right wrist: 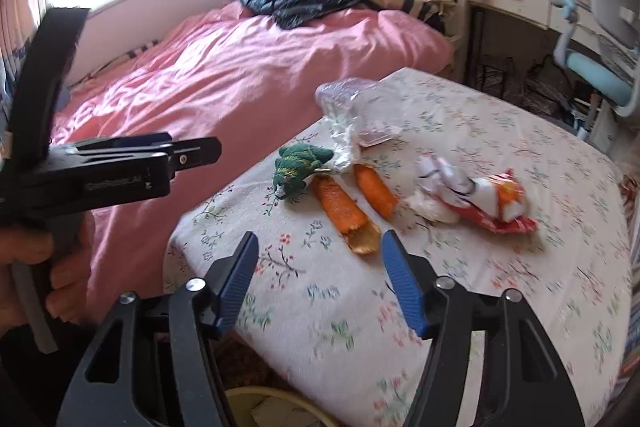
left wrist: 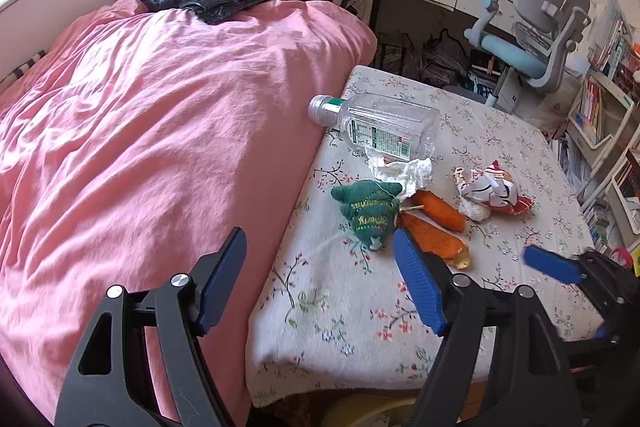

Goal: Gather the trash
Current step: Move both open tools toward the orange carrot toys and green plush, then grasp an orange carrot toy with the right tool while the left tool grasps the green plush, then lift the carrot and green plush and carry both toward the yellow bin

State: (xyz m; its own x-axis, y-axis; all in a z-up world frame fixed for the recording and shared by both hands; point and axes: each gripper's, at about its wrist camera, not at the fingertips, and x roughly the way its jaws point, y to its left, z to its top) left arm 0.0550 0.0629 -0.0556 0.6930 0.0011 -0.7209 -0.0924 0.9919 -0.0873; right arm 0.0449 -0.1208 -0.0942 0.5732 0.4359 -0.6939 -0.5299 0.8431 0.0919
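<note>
Both grippers were found over the near edge of the floral-covered table (left wrist: 500,131), neither in contact with any item. The left gripper (left wrist: 320,279) had its jaws spread wide and held nothing; it was aimed at the seam where the table met the pink bedspread (left wrist: 160,107) on the left. The right gripper (right wrist: 316,283) was likewise wide open and empty, and it was lined up with the near end of the closest orange peel (right wrist: 344,211), which suggested that this piece was the first intended pickup.

The trash lay grouped at mid-table. A clear plastic bottle (left wrist: 380,127) lay on its side at the far left, cap toward the bed. A crumpled white tissue (left wrist: 404,171) sat just near of it, touching a green knitted toy (left wrist: 368,207), which I judged not to be trash. Two strips of orange peel lay side by side to the right of the toy, the second peel (right wrist: 376,191) slightly farther. A crumpled red and white wrapper (left wrist: 492,191) lay at the right of the group.

A yellowish bin rim (right wrist: 256,399) showed below the near table edge, presumably placed there to receive the items. No collection was evident. The right wrist view was motion-blurred, so fine detail was unreliable.
</note>
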